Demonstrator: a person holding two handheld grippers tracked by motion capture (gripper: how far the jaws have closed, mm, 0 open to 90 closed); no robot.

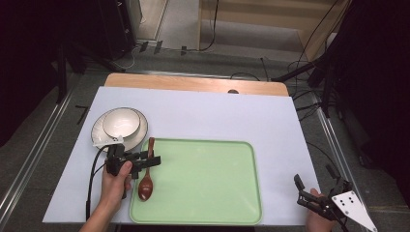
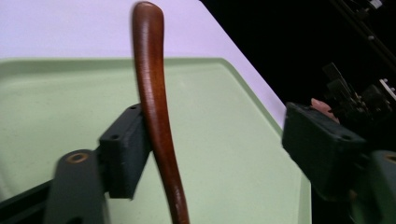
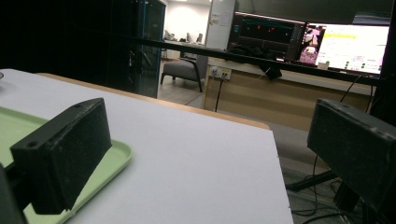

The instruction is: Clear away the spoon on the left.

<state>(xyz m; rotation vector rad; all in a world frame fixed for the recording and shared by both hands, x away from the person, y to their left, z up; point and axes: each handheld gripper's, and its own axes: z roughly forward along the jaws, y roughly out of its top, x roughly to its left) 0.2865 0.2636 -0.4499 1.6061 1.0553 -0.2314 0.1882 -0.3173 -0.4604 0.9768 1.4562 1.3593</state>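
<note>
A brown wooden spoon (image 1: 146,186) lies along the left edge of the green tray (image 1: 208,179), bowl end toward me and handle (image 2: 154,112) pointing away. My left gripper (image 1: 151,159) is open and straddles the handle. In the left gripper view (image 2: 224,154) the handle rests against the left jaw pad (image 2: 126,154), and the other jaw stands well off it. Off the tray's near right corner, my right gripper (image 1: 314,180) is open over the white table cover, with nothing between its jaws (image 3: 210,154).
A white bowl (image 1: 121,122) sits on a plate (image 1: 99,133) just beyond the tray's far left corner, close behind my left hand. The white cover (image 1: 217,116) spreads past the tray, up to the wooden table edge (image 1: 193,83). Cables and stands surround the table.
</note>
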